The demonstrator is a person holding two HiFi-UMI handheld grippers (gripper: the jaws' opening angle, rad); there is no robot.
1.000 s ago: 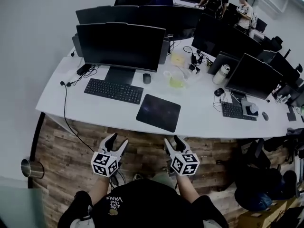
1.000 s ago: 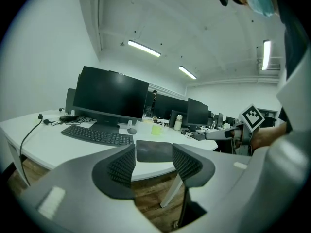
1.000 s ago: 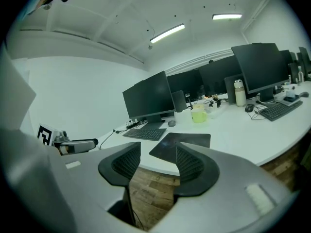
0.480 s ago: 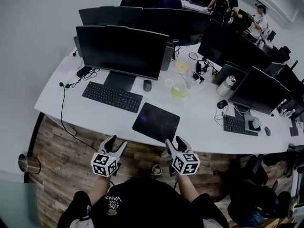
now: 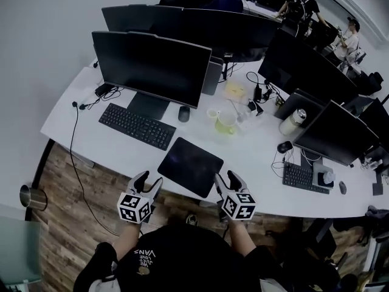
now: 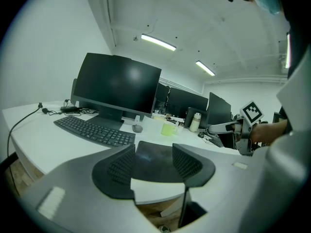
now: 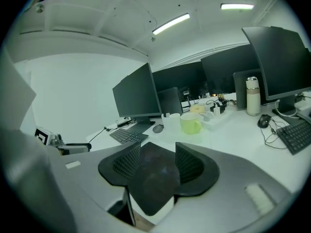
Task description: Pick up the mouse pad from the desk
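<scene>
The dark mouse pad [image 5: 190, 166] lies flat near the front edge of the white desk [image 5: 255, 157], turned at an angle. My left gripper [image 5: 149, 180] hovers open just off the pad's near left corner. My right gripper [image 5: 227, 178] stands open by its near right corner, at the desk edge. Neither touches the pad. In the left gripper view the mouse pad [image 6: 154, 165] shows ahead between the spread fingers [image 6: 116, 166], past the desk edge. The right gripper view has the mouse pad [image 7: 155, 178] filling the gap between its fingers [image 7: 192, 166], with nothing gripped.
Behind the pad are a black keyboard [image 5: 137, 125], a large monitor [image 5: 149, 66], a grey mouse [image 5: 184, 113] and a green mug [image 5: 226, 121]. A steel tumbler [image 5: 292, 121] and more monitors stand to the right. A metal bin [image 5: 29, 196] sits on the wood floor at the left.
Both grippers have come forward to the desk's front edge, so the mouse pad now lies just ahead of them. Their jaws stay equally wide.
</scene>
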